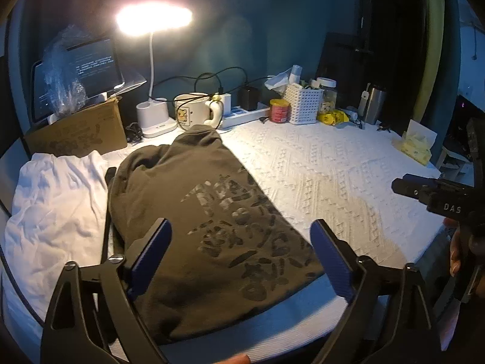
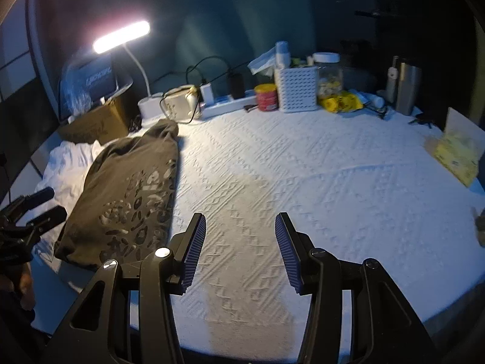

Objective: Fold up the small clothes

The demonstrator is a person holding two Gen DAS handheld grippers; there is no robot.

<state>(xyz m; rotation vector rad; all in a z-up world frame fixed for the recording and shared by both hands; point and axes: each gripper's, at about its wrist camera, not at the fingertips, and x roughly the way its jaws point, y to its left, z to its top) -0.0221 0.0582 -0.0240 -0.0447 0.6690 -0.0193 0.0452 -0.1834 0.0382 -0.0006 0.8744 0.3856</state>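
Observation:
A dark olive garment (image 1: 194, 212) with a dark printed pattern lies folded in a long shape on the white textured cloth (image 1: 333, 176); it also shows in the right wrist view (image 2: 127, 197) at the left. A crumpled white garment (image 1: 54, 200) lies to its left, also seen in the right wrist view (image 2: 66, 163). My left gripper (image 1: 241, 254) is open and empty, just above the olive garment's near end. My right gripper (image 2: 241, 248) is open and empty over the bare cloth, right of the olive garment; it appears at the right edge of the left wrist view (image 1: 430, 194).
Along the back stand a cardboard box (image 1: 78, 133), a lit desk lamp (image 1: 151, 60), a mug (image 1: 194, 110), a power strip (image 1: 242, 113), a red tin (image 1: 279, 110), a white basket (image 1: 303, 103), a steel tumbler (image 1: 374, 106). A yellow tissue pack (image 2: 454, 154) lies at the right.

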